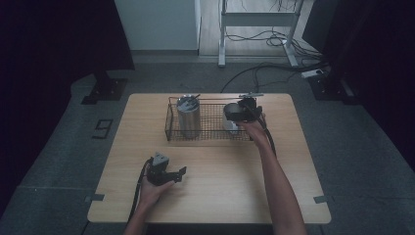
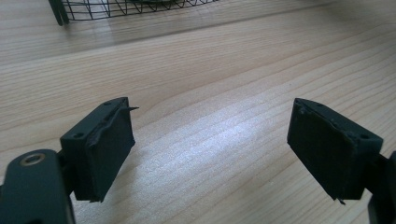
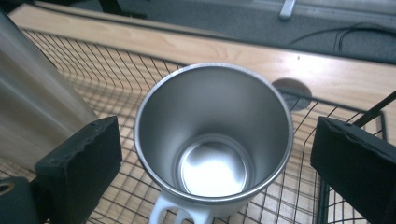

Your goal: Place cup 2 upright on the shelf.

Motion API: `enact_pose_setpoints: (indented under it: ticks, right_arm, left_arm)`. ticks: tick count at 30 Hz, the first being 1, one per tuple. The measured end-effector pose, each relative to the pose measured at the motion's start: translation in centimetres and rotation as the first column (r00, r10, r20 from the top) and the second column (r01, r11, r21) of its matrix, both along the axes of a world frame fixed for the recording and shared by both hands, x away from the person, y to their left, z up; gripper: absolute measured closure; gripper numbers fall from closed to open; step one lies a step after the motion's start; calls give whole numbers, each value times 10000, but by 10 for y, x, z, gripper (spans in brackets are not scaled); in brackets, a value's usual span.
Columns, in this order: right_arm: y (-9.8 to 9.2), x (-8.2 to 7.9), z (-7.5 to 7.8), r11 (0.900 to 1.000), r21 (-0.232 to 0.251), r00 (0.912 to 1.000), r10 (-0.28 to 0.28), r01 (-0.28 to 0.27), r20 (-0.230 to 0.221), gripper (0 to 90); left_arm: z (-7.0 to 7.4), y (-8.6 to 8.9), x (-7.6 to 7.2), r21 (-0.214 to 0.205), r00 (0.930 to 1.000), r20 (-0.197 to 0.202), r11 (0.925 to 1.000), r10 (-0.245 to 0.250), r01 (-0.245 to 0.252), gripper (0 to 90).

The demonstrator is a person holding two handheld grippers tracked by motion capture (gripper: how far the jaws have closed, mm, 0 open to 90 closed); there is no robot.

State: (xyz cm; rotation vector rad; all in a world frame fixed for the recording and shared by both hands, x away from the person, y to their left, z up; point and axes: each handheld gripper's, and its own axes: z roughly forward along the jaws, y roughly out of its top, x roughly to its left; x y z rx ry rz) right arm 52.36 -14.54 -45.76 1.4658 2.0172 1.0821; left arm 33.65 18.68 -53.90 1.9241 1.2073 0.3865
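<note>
A black wire basket [image 1: 170, 128] stands on the far half of the wooden table [image 1: 225, 191]. Inside it are a tall steel tumbler [image 1: 188, 117] with a lid at the left and an open steel mug [image 1: 229, 118] at the right. My right gripper [image 1: 243, 110] hovers over the mug. In the right gripper view, the mug [image 3: 212, 116] stands upright with a white handle [image 3: 170, 213]. My right gripper [image 3: 215, 140] is open, its pads on either side of the rim and clear of it. My left gripper [image 1: 177, 175] rests low on the near left of the table, open and empty [image 2: 210, 149].
The tumbler [image 3: 32, 102] stands close to the left of the mug in the right gripper view. The basket's near edge [image 2: 116, 9] lies well beyond the left gripper. A round cable hole [image 3: 292, 88] sits in the tabletop behind the basket. Cables and a desk frame [image 1: 259, 29] lie on the floor beyond.
</note>
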Motion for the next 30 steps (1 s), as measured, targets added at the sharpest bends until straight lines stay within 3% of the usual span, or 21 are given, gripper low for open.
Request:
enact_pose_setpoints:
  ticks: [7, 13, 20, 30]
  right_arm:
    - [-4, -13, 8, 9999, 163, 9989, -64, 57, 456, 29]
    - [-11, -33, 14, 9993, 356, 9962, -111, 81, 862, 48]
    - [-16, -53, 14, 9993, 357, 9954, 23, -57, 955, 83]
    - [-31, -94, 8, 9991, 323, 9925, 217, -257, 1202, 132]
  left_arm:
    - [0, 2, 1, -95, 10000, -49, 10000, -7, 6, 147]
    - [0, 2, 1, 22, 10000, 25, 10000, -28, 28, 148]
    - [3, 4, -1, -16, 9999, 102, 10000, 30, -30, 148]
    - [5, 2, -3, 4, 9999, 142, 10000, -3, 3, 148]
